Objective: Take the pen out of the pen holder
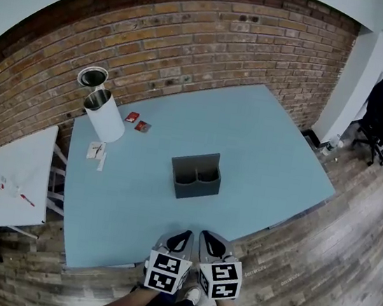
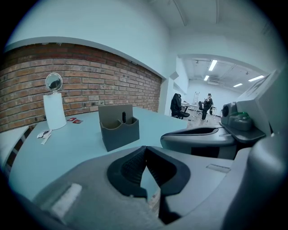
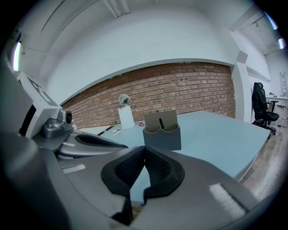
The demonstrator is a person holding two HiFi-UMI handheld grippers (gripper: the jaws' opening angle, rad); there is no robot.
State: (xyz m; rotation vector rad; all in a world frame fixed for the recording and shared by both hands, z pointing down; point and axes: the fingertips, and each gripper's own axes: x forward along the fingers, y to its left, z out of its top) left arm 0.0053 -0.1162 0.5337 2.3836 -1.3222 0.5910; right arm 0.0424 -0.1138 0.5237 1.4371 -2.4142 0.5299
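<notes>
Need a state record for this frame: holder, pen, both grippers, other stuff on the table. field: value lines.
table: blue top, set against a brick wall
pen holder: grey, two compartments, upright, mid-table
pen: dark, standing in the holder; which compartment is unclear
left gripper: jaws together, nothing between them, at the table's near edge, apart from the holder
right gripper: jaws together, empty, right beside the left one
other items: white cylinder and red packets toward the far left
task state: pen not yet taken out

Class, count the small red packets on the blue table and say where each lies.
2. One red packet lies right of the white cylinder; the second red packet lies beside it, toward the pen holder.
</notes>
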